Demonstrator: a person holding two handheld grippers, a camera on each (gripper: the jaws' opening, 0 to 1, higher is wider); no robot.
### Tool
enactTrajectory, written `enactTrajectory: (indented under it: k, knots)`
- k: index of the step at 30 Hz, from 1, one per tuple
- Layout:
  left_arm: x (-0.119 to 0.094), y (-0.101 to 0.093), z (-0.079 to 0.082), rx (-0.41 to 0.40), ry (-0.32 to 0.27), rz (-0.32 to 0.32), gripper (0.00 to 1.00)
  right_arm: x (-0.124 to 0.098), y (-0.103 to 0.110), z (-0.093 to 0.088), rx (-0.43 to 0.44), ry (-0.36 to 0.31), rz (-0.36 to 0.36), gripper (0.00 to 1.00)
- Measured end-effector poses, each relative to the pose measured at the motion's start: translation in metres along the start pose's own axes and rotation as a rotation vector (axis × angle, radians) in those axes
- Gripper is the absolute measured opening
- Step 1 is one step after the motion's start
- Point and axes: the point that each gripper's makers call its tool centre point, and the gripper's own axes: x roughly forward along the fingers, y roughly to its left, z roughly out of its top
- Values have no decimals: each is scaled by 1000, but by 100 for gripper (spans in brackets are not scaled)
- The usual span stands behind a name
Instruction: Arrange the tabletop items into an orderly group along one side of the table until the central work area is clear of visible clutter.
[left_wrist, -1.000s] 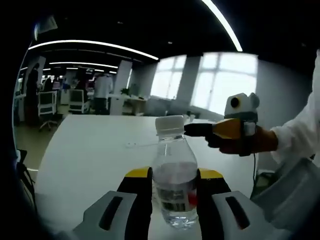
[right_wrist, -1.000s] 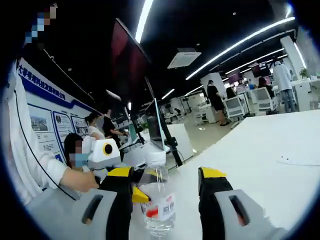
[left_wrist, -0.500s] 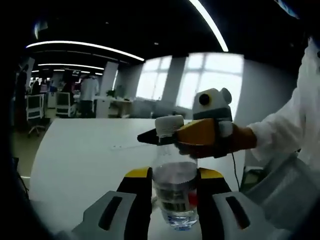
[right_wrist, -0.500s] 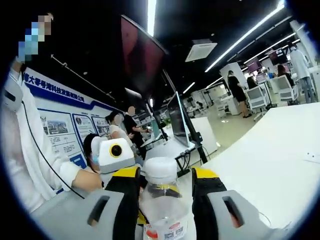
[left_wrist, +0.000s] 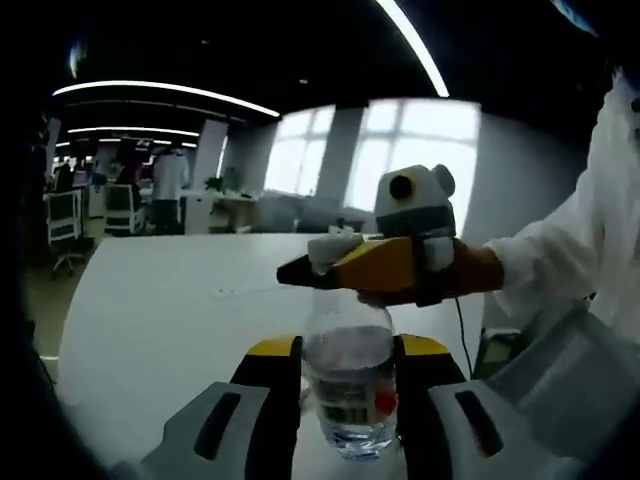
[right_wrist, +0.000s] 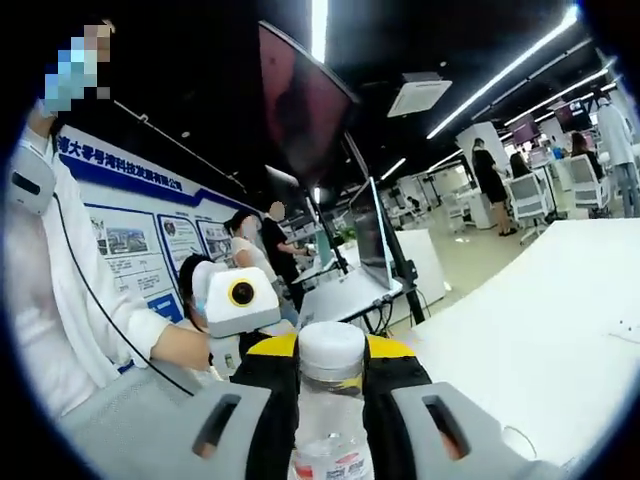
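Clear plastic, the water bottle (left_wrist: 349, 385) stands upright between the yellow-tipped jaws of the left tongs (left_wrist: 350, 352) in the left gripper view; both jaws press against its sides at the level of the label, so these tongs pinch the bottle's body. The bottle is over the near edge of the white bench (left_wrist: 180, 300), and whether its base touches the surface I cannot tell. From the right comes the right tongs (left_wrist: 300, 271), held in a gloved hand (left_wrist: 470, 275) with a white sleeve behind it; their dark tips lie across the bottle's white cap (left_wrist: 330, 247), closed in around the neck.

In the right gripper view, the same water bottle (right_wrist: 331, 440) rises between the right tongs (right_wrist: 333, 348). Its white cap (right_wrist: 331, 350) sits right between the two yellow jaw tips, which are drawn in narrow against it on both sides, gripping the top of the bottle. Just behind, to the left, the left tongs (right_wrist: 262, 348) show with a hand (right_wrist: 185, 345) holding them. The white bench (right_wrist: 540, 330) stretches away to the right.
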Motion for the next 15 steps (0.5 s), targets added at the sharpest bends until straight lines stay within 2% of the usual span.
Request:
enactTrajectory:
  k: [8,12,15]
  knots:
    - [-9,5,7,59,4,51,35,6,3,5,-6,-18,-15,18]
    - [-15,18,-2,103,72,136,47,9,1,5,-39,-15,-41,18]
    - [-21,21,1,124,61,168,50,9,-3,11,-36,-37,-60,19]
